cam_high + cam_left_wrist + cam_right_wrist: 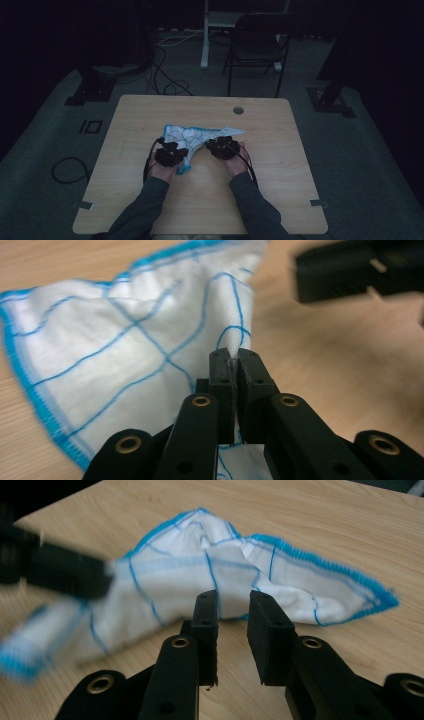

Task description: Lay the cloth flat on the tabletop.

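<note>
A white cloth with blue grid lines and a blue hem (pixel 200 135) lies crumpled on the wooden table (pixel 280 165). My left gripper (pixel 170 152) holds its near left part. In the left gripper view the jaws (pixel 233 356) are pressed together on a raised fold of the cloth (pixel 125 335). My right gripper (pixel 222 146) sits at the cloth's near right edge. Its jaws (pixel 234 600) stand apart with nothing between them, just short of the cloth (pixel 200 565). The other gripper appears blurred at the left (pixel 55 567).
A round cable hole (pixel 238 110) sits near the table's far edge. Beyond the table stand a dark folding chair (pixel 257 42) and a white post (pixel 205 35), with cables (pixel 165 75) on the grey floor. Bare table surface lies on both sides.
</note>
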